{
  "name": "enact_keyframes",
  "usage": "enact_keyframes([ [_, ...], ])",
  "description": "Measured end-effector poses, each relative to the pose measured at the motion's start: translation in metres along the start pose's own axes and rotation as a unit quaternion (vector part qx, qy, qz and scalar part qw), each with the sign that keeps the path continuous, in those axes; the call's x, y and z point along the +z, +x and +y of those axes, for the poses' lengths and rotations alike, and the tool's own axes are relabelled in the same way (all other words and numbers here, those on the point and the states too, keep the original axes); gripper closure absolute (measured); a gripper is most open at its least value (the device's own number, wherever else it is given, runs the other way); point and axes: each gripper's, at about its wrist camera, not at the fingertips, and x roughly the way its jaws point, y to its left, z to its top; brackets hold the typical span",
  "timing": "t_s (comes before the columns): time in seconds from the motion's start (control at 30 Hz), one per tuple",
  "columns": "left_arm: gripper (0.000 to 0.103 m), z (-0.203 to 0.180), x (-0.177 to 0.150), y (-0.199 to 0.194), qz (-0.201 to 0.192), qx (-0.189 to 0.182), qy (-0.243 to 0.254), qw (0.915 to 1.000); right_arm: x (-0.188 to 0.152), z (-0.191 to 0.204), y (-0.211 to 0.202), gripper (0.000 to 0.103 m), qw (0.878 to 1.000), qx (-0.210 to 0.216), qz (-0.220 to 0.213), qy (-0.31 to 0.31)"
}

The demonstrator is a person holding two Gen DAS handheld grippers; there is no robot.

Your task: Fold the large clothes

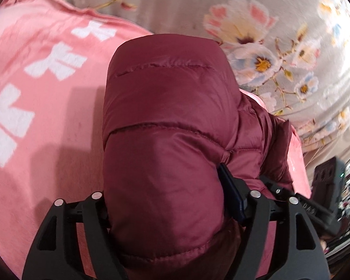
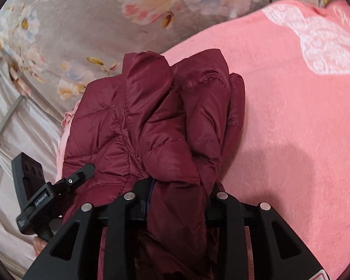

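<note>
Maroon puffer jacket [image 1: 165, 121], bunched and quilted, heaped on a pink blanket [image 1: 46, 107] with white lettering, spread in turn over a grey floral bedcover [image 1: 280, 35].

Left wrist view: left gripper [image 1: 168, 200] clamped on a thick padded fold of the jacket, fabric swelling up between the black arms and blotting out the near centre of the frame. Fingertips buried under the cloth; only a dark blue pad [image 1: 233, 193] showing at the right edge of the fold. Blanket lettering blurred and cut off at the left rim, unreadable. At the near right, part of the right gripper [image 1: 324, 198], its tips lost behind the jacket. Beyond it, a cluttered strip at the frame edge, too warped to make out.

Right wrist view: right gripper [image 2: 175, 200] pinching a narrower twisted bundle of the jacket [image 2: 151, 116], fingertips likewise swallowed by fabric. Jacket lying across the near left edge of the blanket [image 2: 291, 128], collar or hem end pointing far. White bow-like print at the far right, with script beside it cut off by the rim. At the near left, the left gripper [image 2: 46, 191] seen side-on, its printed label too small to read. Pale satin sheet [image 2: 18, 140] along the left, partly out of frame.
</note>
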Motion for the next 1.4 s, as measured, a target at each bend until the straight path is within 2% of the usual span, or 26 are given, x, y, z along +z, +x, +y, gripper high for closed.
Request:
enact_keyframes([
  [0.1, 0.034, -0.003, 0.001, 0.003, 0.01, -0.011, 0.0, 0.9999, -0.003, 0.008, -0.025, 0.087, 1.0, 0.018, -0.014, -0.004],
  [0.17, 0.038, -0.014, 0.003, -0.003, 0.015, -0.023, 0.022, 0.9994, -0.007, 0.018, -0.047, 0.087, 0.999, 0.03, -0.032, -0.016],
  [0.23, 0.039, -0.023, 0.004, -0.008, 0.013, -0.039, 0.037, 0.9985, -0.008, 0.025, -0.058, 0.087, 0.998, 0.016, -0.045, -0.033],
  [0.3, 0.039, -0.034, 0.005, -0.01, 0.01, -0.05, 0.051, 0.9974, -0.007, 0.022, -0.052, 0.087, 0.999, -0.006, -0.041, -0.033],
  [0.37, 0.038, -0.039, 0.004, 0.0, 0.019, -0.034, 0.059, 0.9975, -0.005, 0.01, -0.039, 0.087, 0.999, -0.016, -0.025, -0.013],
  [0.43, 0.03, -0.038, 0.003, 0.013, 0.028, -0.008, 0.061, 0.9977, -0.001, -0.002, -0.019, 0.086, 1.0, -0.01, -0.011, 0.003],
  [0.53, 0.026, -0.021, 0.008, 0.017, 0.027, -0.002, 0.016, 0.9995, 0.006, -0.002, 0.002, 0.084, 1.0, -0.003, 0.003, -0.003],
  [0.63, 0.027, 0.001, 0.011, 0.016, 0.022, -0.004, -0.039, 0.999, 0.012, 0.012, 0.022, 0.08, 0.998, -0.023, 0.01, -0.058],
  [0.8, 0.026, 0.025, 0.011, 0.013, 0.021, -0.014, -0.102, 0.9945, 0.021, -0.001, 0.025, 0.069, 0.999, 0.006, 0.027, -0.021],
  [0.9, 0.023, 0.023, 0.01, 0.014, 0.024, -0.012, -0.099, 0.9948, 0.019, -0.011, 0.025, 0.065, 0.999, 0.024, 0.036, 0.015],
  [0.97, 0.022, 0.02, 0.01, 0.017, 0.027, -0.009, -0.091, 0.9955, 0.02, -0.017, 0.031, 0.067, 0.997, 0.041, 0.05, 0.037],
  [1.0, 0.022, 0.02, 0.01, 0.019, 0.03, -0.013, -0.093, 0.9951, 0.023, -0.017, 0.033, 0.077, 0.995, 0.056, 0.06, 0.05],
  [1.03, 0.022, 0.021, 0.011, 0.021, 0.032, -0.016, -0.096, 0.9947, 0.024, -0.018, 0.031, 0.081, 0.993, 0.07, 0.068, 0.061],
  [1.1, 0.029, 0.023, 0.012, 0.023, 0.039, -0.034, -0.101, 0.9935, 0.026, -0.009, 0.018, 0.088, 0.993, 0.08, 0.071, 0.057],
  [1.17, 0.041, 0.02, 0.013, 0.02, 0.047, -0.047, -0.101, 0.9927, 0.026, 0.009, -0.014, 0.089, 0.993, 0.096, 0.059, 0.03],
  [1.23, 0.048, 0.01, 0.015, 0.008, 0.052, -0.068, -0.087, 0.9925, 0.023, 0.025, -0.053, 0.089, 0.994, 0.099, 0.038, 0.009],
  [1.33, 0.046, -0.025, 0.013, -0.015, 0.061, -0.106, -0.035, 0.9918, 0.012, 0.03, -0.095, 0.088, 0.998, 0.06, 0.007, -0.003],
  [1.4, 0.045, -0.047, 0.007, -0.017, 0.07, -0.105, 0.0, 0.992, 0.007, 0.021, -0.086, 0.086, 1.0, 0.011, 0.006, -0.006],
])
